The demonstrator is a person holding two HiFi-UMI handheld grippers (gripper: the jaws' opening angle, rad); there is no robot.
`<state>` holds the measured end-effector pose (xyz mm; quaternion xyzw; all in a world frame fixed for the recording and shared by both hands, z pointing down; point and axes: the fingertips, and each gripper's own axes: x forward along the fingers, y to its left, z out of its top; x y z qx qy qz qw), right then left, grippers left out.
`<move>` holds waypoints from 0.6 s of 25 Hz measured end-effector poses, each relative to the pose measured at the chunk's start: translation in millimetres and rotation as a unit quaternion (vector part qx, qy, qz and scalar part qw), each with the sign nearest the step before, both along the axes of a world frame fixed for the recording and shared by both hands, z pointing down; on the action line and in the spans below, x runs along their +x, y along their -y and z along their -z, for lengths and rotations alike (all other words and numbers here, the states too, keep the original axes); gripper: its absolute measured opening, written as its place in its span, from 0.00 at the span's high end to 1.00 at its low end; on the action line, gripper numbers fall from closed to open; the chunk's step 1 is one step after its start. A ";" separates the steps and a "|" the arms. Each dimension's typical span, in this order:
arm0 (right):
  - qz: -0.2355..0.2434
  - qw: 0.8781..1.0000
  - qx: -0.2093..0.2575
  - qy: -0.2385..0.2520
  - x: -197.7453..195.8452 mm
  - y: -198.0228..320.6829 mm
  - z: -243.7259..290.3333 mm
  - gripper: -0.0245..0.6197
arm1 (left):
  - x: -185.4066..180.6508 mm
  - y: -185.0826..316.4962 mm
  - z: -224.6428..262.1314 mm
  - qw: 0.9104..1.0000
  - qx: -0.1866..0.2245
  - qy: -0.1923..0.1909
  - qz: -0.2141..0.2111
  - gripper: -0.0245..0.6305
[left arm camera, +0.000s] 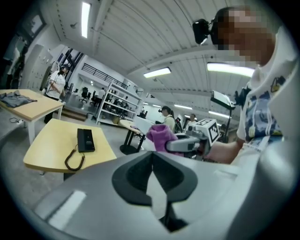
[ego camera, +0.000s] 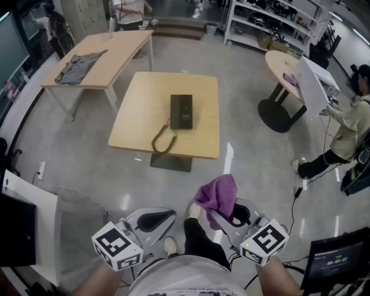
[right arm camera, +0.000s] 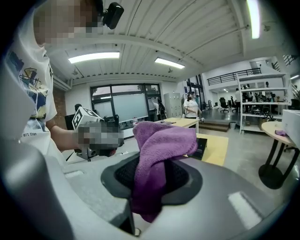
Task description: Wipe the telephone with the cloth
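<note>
Standing well short of the worktop (ego camera: pixel 139 124), the person holds both grippers low in front of the body. The forearms are extended, and each gripper points forward and slightly down. The left gripper (ego camera: pixel 155 218) has its jaws fully closed, pad against pad, with nothing between them. The right gripper (ego camera: pixel 226 215), just beside it, has its jaws clamped on the purple cloth (ego camera: pixel 218 193), which bunches up over the jaw tips. The black telephone (ego camera: pixel 181 111) lies flat on the square wooden worktop ahead, well apart from both grippers. Its coiled cord (ego camera: pixel 163 140) loops toward the near edge. To the left rear, a longer table (ego camera: pixel 115 52) carries a grey garment (ego camera: pixel 79 66). To the right stand a round table (ego camera: pixel 280 63), white shelving (ego camera: pixel 277 17) and another person (ego camera: pixel 350 121). The floor (ego camera: pixel 243 156) is glossy grey.
</note>
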<state>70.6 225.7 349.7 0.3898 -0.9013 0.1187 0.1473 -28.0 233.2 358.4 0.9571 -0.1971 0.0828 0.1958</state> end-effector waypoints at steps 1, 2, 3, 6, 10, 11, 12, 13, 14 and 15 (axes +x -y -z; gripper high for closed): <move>0.004 1.000 -0.001 0.001 2.6 12.9 -1.3 0.79 | 3.0 11.7 -1.1 1.000 -0.002 0.001 0.002 0.95; 0.008 1.000 -0.002 0.002 5.5 26.0 -3.0 0.79 | 5.6 23.4 -2.3 1.000 -0.006 0.002 0.005 0.95; 0.012 1.000 -0.003 0.004 8.6 39.9 -4.4 0.79 | 8.0 35.8 -3.3 1.000 -0.009 0.002 0.009 0.90; 0.023 1.000 0.003 0.008 21.2 84.5 -3.1 0.79 | 15.8 78.8 -6.4 1.000 -0.012 0.010 0.022 0.90; 0.036 0.999 0.007 0.010 41.6 138.8 -3.0 0.78 | 28.0 141.1 -19.2 0.999 -0.031 0.018 0.035 0.84; 0.040 0.999 0.006 0.009 45.2 149.0 -4.8 0.78 | 29.3 155.2 -23.1 0.998 -0.037 0.018 0.041 0.83; 0.044 0.999 0.004 0.008 48.5 158.5 -7.2 0.78 | 30.0 169.0 -27.1 0.998 -0.043 0.017 0.047 0.82; 0.047 0.999 0.002 0.008 51.6 167.7 -10.0 0.79 | 30.4 182.5 -31.1 0.997 -0.046 0.017 0.054 0.81; 0.048 0.999 0.000 0.008 54.1 176.8 -12.9 0.79 | 30.6 195.4 -35.6 0.997 -0.049 0.020 0.059 0.81; 0.047 0.999 -0.002 0.008 55.9 185.5 -15.6 0.79 | 30.6 207.4 -40.4 0.996 -0.051 0.024 0.063 0.81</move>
